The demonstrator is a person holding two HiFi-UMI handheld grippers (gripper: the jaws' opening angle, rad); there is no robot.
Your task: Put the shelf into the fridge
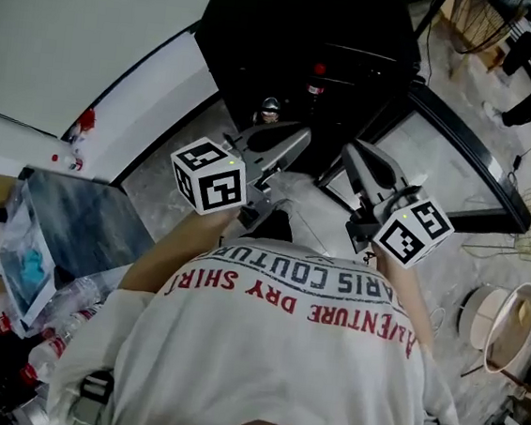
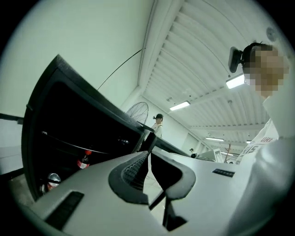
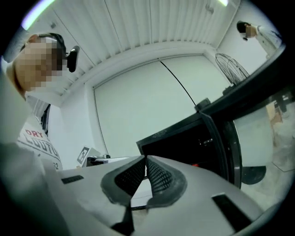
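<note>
Both the left tool (image 1: 302,135) and the right tool (image 1: 350,152) are clenched empty before the open fridge (image 1: 295,21), so any move should keep them clear of the bottle (image 1: 317,80) inside.

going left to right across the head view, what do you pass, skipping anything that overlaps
grey bin → left tongs → right tongs → open fridge door → wire rack
</note>
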